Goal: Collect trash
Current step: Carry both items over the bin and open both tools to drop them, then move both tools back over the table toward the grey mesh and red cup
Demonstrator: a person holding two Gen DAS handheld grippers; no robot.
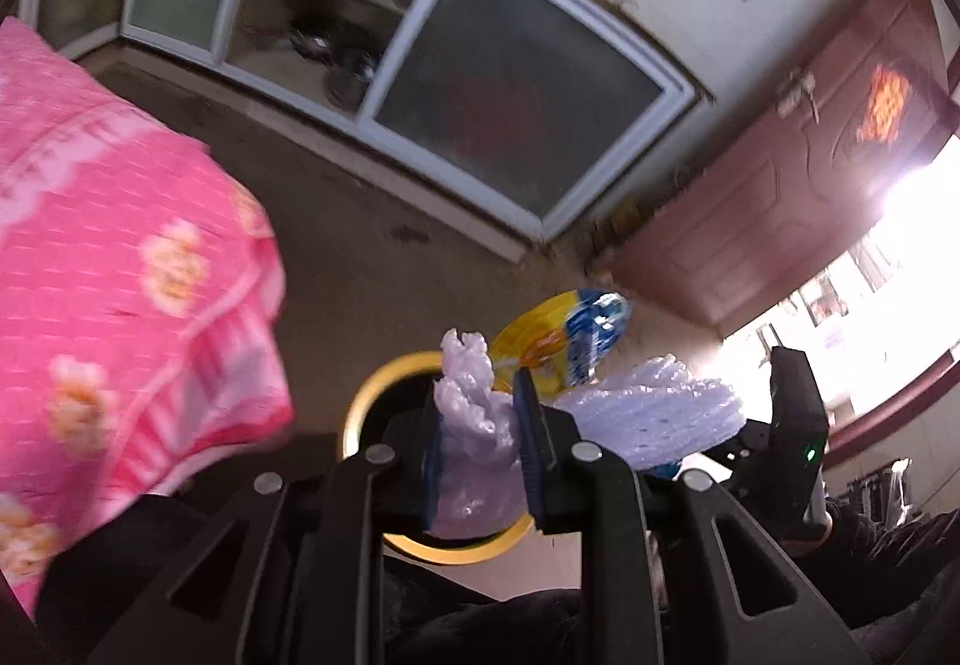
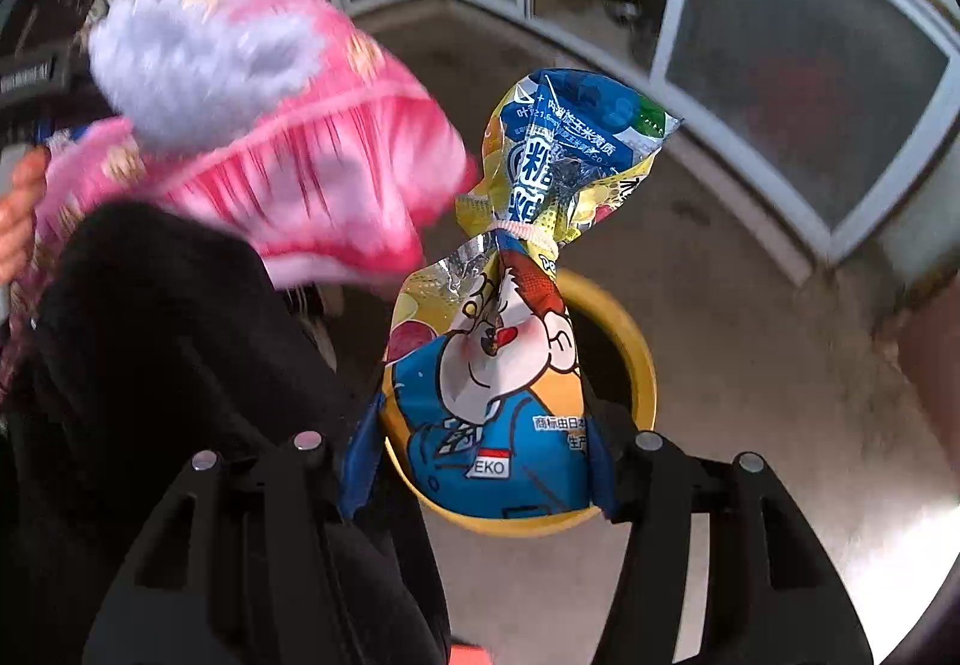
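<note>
The left gripper (image 1: 480,437) is clamping a crumpled wad of pale plastic wrap (image 1: 474,425), its blue pads squeezing the wad from both sides, and it is hanging right above the yellow-rimmed bin (image 1: 366,395) on the grey floor (image 1: 336,221). The right gripper (image 2: 483,455) is gripping a yellow and blue snack bag (image 2: 498,365), tied at the neck with a pink band (image 2: 528,231), the bag's fat lower half wedged between the pads. That bag is hovering over the same bin, whose rim (image 2: 636,359) is peeking out behind it. A pink flowered quilt (image 1: 120,257) is filling the left side of both views, blurred, and a cabinet with glass doors (image 1: 510,113) is standing along the far wall.
</note>
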